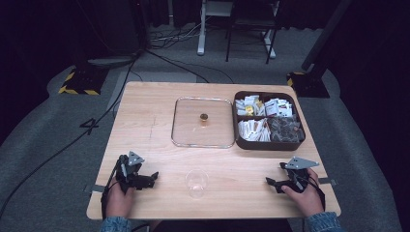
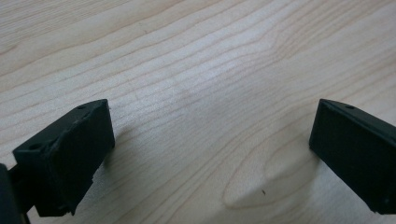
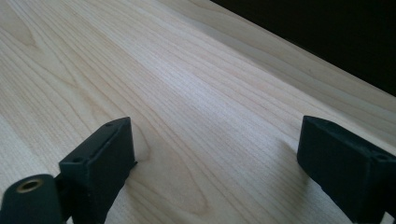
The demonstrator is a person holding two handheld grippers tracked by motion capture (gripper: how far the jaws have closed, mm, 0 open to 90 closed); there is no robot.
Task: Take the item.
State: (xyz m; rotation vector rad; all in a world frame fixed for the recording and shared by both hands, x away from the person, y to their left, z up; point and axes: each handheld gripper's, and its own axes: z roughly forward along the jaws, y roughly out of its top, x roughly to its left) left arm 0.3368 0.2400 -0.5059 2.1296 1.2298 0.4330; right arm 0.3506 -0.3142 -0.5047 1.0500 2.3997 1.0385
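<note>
While both claws (image 1: 153, 177) (image 1: 269, 182) rest apart, empty: glass (image 1: 197, 182) between; lid (image 1: 203, 122), box (image 1: 268, 143) beyond.

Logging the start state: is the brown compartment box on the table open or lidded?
Open. The brown box shows its packets uncovered in four compartments, and the clear lid with its knob lies flat on the table beside it.

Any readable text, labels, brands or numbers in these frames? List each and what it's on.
Nothing can be read.
Packets in the brown box: printing shows on them, too small and blurred to make out.
Clear glass, clear lid, table, left gripper and right gripper: no markings visible.
</note>
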